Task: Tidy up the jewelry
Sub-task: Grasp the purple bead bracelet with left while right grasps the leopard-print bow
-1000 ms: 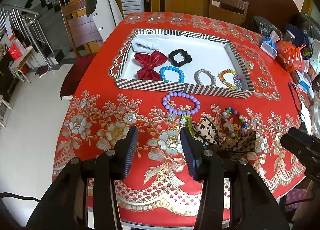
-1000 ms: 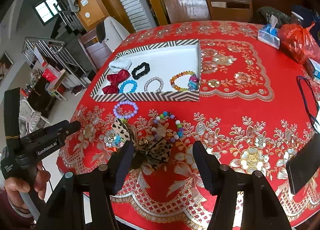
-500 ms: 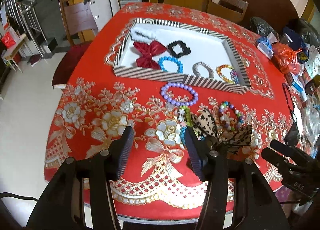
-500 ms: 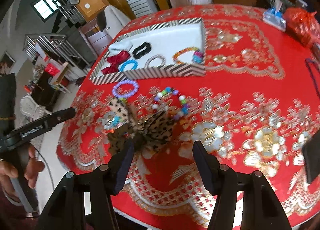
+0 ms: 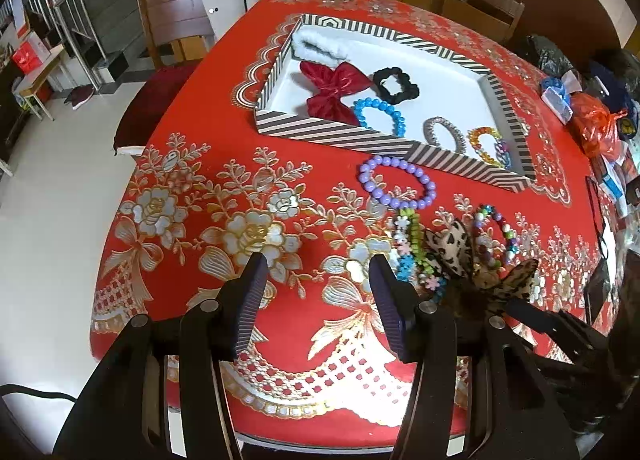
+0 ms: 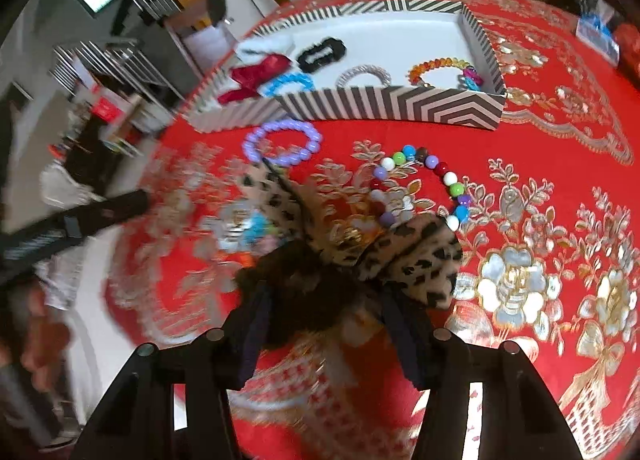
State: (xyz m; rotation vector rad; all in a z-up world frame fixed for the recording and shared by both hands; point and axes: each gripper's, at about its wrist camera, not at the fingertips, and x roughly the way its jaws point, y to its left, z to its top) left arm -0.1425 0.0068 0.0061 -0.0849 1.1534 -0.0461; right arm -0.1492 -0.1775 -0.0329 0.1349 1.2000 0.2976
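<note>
**Closing in on the leopard bow**

I am bringing my right gripper down around the leopard bow, which a second ago was lying well ahead; fingers are spread wide, gripping nothing yet. My left gripper is hovering open and empty. Beyond, the purple bracelet is waiting just outside the striped tray.

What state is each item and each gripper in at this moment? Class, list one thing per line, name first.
Striped tray: open, partly filled.
Red bow: in the tray.
Blue bead bracelet: in the tray.
Purple bead bracelet: on the tablecloth, outside the tray.
Leopard bow: on the tablecloth, between the right gripper's fingers.
Left gripper: open, holding nothing.
Right gripper: open around the leopard bow.
</note>
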